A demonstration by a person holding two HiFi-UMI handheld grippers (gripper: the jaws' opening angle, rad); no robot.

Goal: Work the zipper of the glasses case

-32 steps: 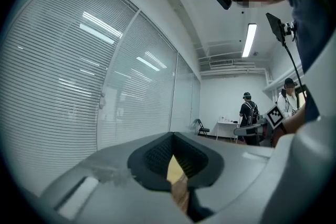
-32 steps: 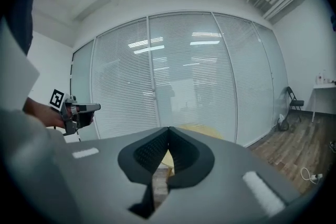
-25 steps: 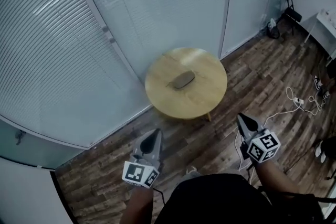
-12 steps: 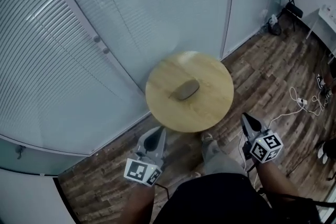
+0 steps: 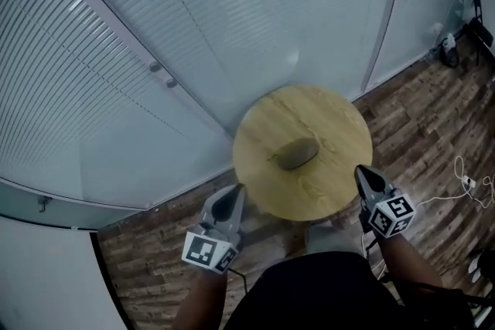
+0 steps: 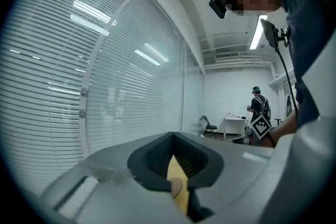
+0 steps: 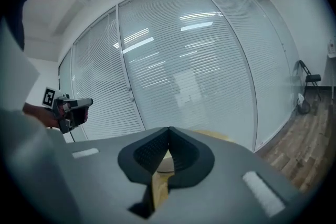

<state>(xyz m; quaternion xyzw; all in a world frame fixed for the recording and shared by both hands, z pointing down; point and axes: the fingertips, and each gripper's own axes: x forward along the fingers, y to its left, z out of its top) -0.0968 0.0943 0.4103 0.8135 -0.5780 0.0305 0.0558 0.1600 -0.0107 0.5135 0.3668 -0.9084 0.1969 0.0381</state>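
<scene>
An olive-grey glasses case (image 5: 298,153) lies at the middle of a round wooden table (image 5: 267,182). My left gripper (image 5: 232,193) hovers over the floor at the table's near left edge, shut with nothing in it. At the near right edge of the table my right gripper (image 5: 363,176) is shut too and empty. Both grippers are short of the case. In the left gripper view (image 6: 173,136) and the right gripper view (image 7: 168,131) the jaws meet, and a strip of the table (image 6: 178,176) (image 7: 157,186) shows below them.
A curved glass wall with blinds (image 5: 193,27) stands right behind the table. Wood floor (image 5: 433,127) lies all around, with a white cable (image 5: 472,185) at the right and a chair (image 5: 472,31) at the far right. Another person (image 6: 258,107) stands far off by a white table.
The table and case have come nearer and shifted right in the head view. Both grippers, which were over the floor well short of the table, now reach its near edge.
</scene>
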